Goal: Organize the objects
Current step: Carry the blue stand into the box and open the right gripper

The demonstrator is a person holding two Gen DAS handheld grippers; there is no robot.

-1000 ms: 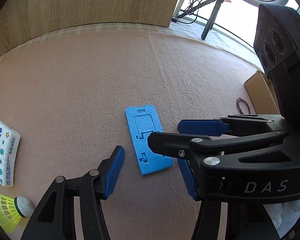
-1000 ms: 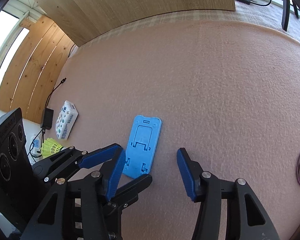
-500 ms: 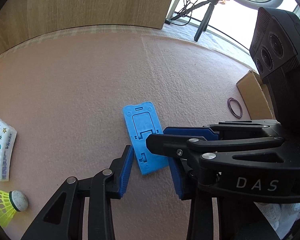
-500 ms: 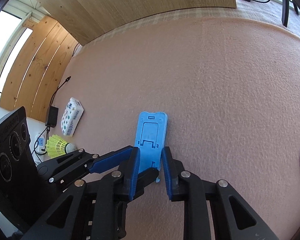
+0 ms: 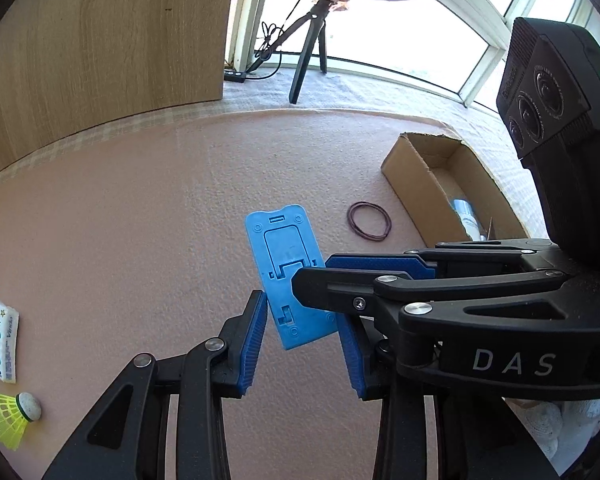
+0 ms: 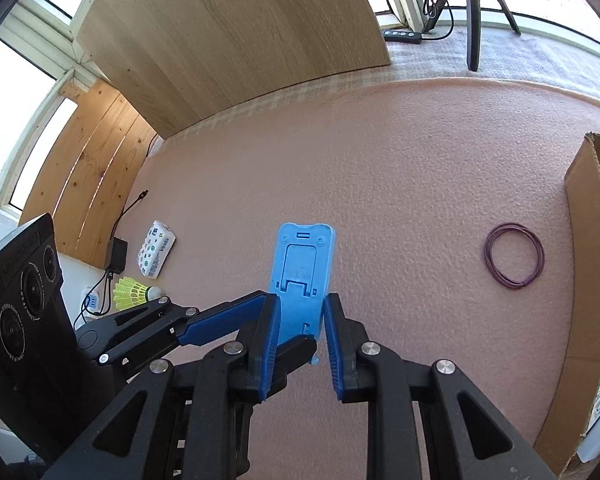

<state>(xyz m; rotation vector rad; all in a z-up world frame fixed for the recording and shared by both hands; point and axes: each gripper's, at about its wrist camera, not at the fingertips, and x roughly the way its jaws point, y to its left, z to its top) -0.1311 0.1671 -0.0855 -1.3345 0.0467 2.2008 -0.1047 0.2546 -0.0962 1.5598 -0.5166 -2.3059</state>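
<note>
While the right claw point(image 6: 298, 330) pinches the near end of a blue folding phone stand point(image 6: 303, 276), lifted and tilted above the pink felt-like table point(image 6: 380, 152), the left claw point(image 5: 302, 344) sits partly open around that same end, apparently not gripping. With so short a hold, the stand could pivot or slip out. Farther off lie a coil of purple wire point(image 6: 514, 256) and an open cardboard box point(image 5: 428, 168); beyond, a wood panel point(image 6: 236, 32), tripod and bright windows.

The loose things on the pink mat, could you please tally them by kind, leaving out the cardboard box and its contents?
Blue phone stand: 1
Tissue pack: 1
Shuttlecock: 1
Purple wire coil: 1
Total: 4
</note>
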